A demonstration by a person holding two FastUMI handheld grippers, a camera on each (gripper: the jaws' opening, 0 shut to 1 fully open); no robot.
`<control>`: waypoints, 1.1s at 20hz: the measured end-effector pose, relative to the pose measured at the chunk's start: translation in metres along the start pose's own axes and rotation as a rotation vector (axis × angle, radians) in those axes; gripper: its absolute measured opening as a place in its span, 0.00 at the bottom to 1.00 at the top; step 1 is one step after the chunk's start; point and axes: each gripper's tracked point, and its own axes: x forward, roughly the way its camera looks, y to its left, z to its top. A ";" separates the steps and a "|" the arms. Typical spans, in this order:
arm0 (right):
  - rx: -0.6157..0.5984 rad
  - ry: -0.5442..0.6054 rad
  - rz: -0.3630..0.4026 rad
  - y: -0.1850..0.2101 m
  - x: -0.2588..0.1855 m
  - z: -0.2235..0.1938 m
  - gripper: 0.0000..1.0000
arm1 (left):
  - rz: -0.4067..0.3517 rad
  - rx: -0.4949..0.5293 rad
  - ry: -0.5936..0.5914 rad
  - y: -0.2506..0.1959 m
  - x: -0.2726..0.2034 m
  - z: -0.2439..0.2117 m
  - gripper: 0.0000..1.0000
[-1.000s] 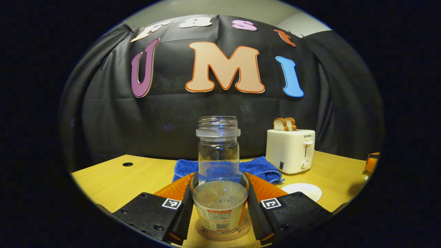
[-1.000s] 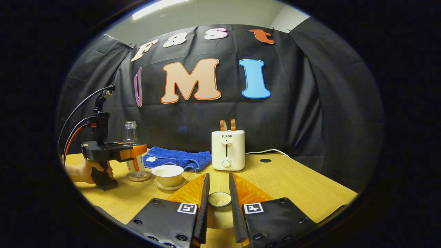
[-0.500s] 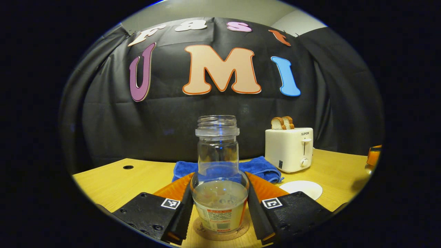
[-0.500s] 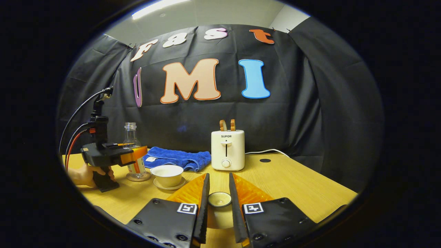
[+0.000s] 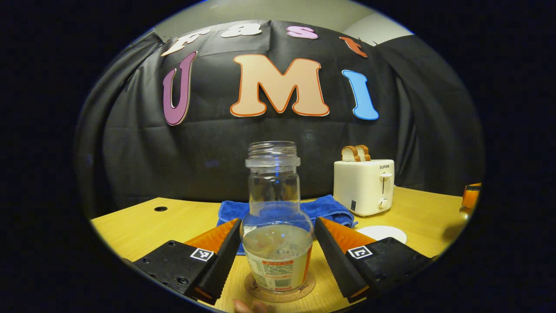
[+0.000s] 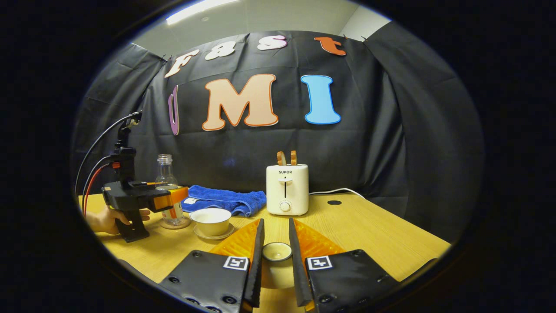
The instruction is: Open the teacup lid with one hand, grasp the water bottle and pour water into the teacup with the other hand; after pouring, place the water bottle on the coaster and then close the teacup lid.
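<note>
A clear glass water bottle (image 5: 275,226) with an orange label stands upright on a round cork coaster (image 5: 279,291). My left gripper (image 5: 276,234) is open; its fingers sit either side of the bottle with a gap on both sides. The right gripper view shows the same bottle (image 6: 167,191) on its coaster (image 6: 174,224), with the left gripper (image 6: 167,198) and a hand beside it. A white teacup (image 6: 211,221) on a saucer stands uncovered right of the bottle. My right gripper (image 6: 276,250) is shut on the cream teacup lid (image 6: 276,252), held over the table.
A white toaster (image 6: 287,189) holding two bread slices stands at the back, its cord running right. A blue towel (image 6: 223,200) lies behind the cup. A hand's fingertip (image 5: 245,306) shows at the bottom of the left gripper view. The wooden table (image 6: 369,230) has cable holes.
My left gripper's fingers have spread apart and let go of the bottle, which now stands on the coaster. The right gripper and lid have stayed still.
</note>
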 end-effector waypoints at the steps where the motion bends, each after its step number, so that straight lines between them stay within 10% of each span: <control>1: 0.000 0.000 0.000 0.000 0.000 0.000 0.35 | 0.002 -0.010 -0.001 0.001 0.000 0.000 0.95; 22: -0.002 -0.001 -0.014 -0.001 -0.001 0.000 0.34 | 0.004 -0.013 0.003 -0.002 -0.102 -0.001 0.96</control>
